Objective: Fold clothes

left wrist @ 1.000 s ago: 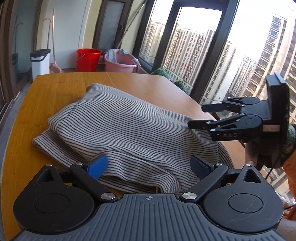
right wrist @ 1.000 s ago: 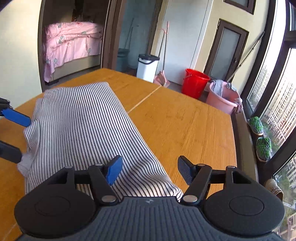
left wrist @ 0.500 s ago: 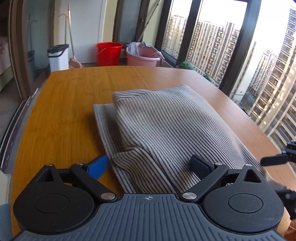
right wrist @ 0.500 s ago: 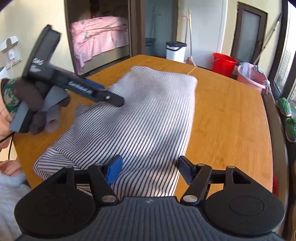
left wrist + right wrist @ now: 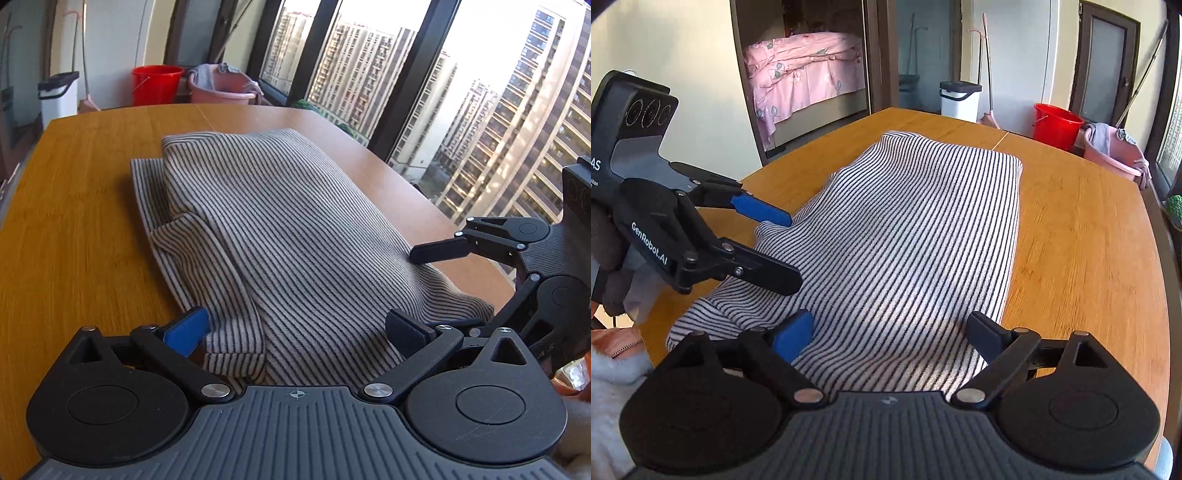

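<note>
Fingers (image 5: pixel 186 330) spread over striped garment (image 5: pixel 280 236); pink basin (image 5: pixel 221 86) holds cloth.

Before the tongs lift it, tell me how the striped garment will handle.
The striped garment will probably be floppy: it lies in soft, rounded folds on the table. Lifted by its near edge, the layers would likely sag and slide apart, since a loose flap already sticks out at one side. It looks like a light knit, neither fragile nor slippery.
</note>
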Demonstrator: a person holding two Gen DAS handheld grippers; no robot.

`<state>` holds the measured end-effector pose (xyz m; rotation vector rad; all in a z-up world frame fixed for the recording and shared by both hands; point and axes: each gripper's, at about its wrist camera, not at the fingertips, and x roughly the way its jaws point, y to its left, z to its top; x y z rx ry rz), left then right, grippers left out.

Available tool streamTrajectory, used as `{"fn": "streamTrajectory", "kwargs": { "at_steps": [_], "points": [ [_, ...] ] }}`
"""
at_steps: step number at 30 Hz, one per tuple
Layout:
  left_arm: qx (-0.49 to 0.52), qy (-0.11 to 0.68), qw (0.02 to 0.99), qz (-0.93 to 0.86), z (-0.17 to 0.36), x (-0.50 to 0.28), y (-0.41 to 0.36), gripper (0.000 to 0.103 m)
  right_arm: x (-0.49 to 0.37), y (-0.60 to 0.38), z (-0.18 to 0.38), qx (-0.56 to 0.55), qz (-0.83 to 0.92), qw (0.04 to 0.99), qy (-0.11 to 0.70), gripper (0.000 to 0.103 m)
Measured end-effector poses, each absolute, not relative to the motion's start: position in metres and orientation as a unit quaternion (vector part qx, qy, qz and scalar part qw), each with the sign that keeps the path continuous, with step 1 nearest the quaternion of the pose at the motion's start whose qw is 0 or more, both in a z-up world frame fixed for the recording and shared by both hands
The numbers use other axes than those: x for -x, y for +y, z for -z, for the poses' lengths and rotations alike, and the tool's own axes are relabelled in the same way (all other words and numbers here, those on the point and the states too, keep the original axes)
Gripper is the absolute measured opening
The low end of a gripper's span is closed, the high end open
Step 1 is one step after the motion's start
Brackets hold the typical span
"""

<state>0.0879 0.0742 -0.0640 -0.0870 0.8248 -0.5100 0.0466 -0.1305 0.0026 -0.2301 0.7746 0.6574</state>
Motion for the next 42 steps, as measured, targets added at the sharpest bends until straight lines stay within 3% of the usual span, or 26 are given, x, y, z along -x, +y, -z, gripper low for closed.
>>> {"fn": "streamTrajectory", "kwargs": {
  "at_steps": [5, 19, 26, 33, 42],
  "points": [
    [0.027, 0.397, 0.89, 0.223, 0.07, -0.095, 0.075, 0.103, -0.052, -0.127, 0.0, 0.118, -0.301, 0.876, 0.359, 0.101],
    [0.01, 0.37, 0.911, 0.184, 0.047, -0.104, 0.08, 0.103, -0.065, -0.098, -0.001, 0.148, -0.241, 0.913, 0.295, 0.102],
    [0.064, 0.373, 0.88, 0.287, 0.042, -0.075, 0.07, 0.103, -0.054, -0.138, -0.024, 0.137, -0.199, 0.938, 0.248, 0.102],
    [0.039, 0.392, 0.882, 0.26, 0.059, -0.089, 0.064, 0.103, -0.02, -0.149, -0.032, 0.192, -0.249, 0.918, 0.242, 0.102],
    [0.067, 0.365, 0.904, 0.212, 0.047, -0.078, 0.091, 0.103, 0.014, -0.068, -0.005, 0.317, -0.382, 0.837, 0.23, 0.102]
  ]
}}
